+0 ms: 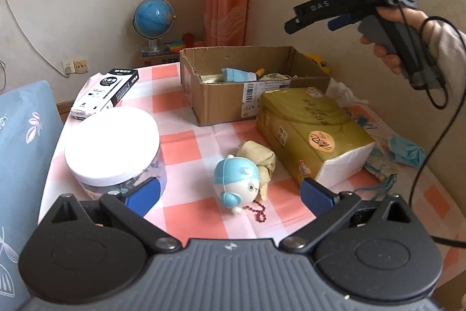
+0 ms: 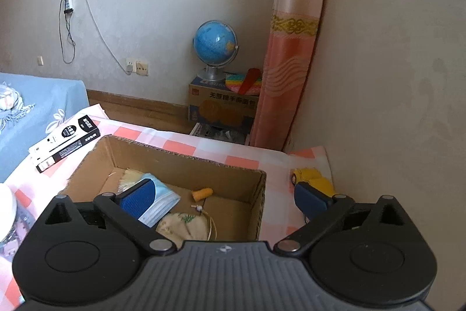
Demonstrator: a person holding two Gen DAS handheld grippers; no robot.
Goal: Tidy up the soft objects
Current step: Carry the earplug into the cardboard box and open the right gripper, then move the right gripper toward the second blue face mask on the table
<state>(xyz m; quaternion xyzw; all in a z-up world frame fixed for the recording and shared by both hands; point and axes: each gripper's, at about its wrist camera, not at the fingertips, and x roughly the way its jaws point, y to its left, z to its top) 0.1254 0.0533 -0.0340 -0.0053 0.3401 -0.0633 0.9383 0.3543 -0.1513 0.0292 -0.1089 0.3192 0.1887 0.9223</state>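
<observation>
An open cardboard box [image 1: 221, 104] stands at the back of the checked table. A blue face mask [image 2: 163, 200], a beige embroidered pouch [image 2: 183, 226] and a small orange piece [image 2: 202, 193] lie inside it. My right gripper [image 2: 224, 194] hangs open over the box with nothing between its pads; from the left wrist it shows as the right gripper [image 1: 313, 24], held high by a hand. My left gripper [image 1: 230, 188] is open low over a blue-and-white toy [image 1: 237, 184], with a beige cloth bundle [image 1: 259, 158] just behind the toy. Another blue mask [image 1: 406, 150] lies at the right.
A gold tissue pack [image 1: 311, 130] lies in front of the box. A clear jar with a white lid [image 1: 112, 142] and a black-and-white carton [image 1: 104, 93] are at the left. A yellow toy car [image 2: 314, 179] sits right of the box. Crumpled tissue [image 1: 345, 93] lies behind the pack.
</observation>
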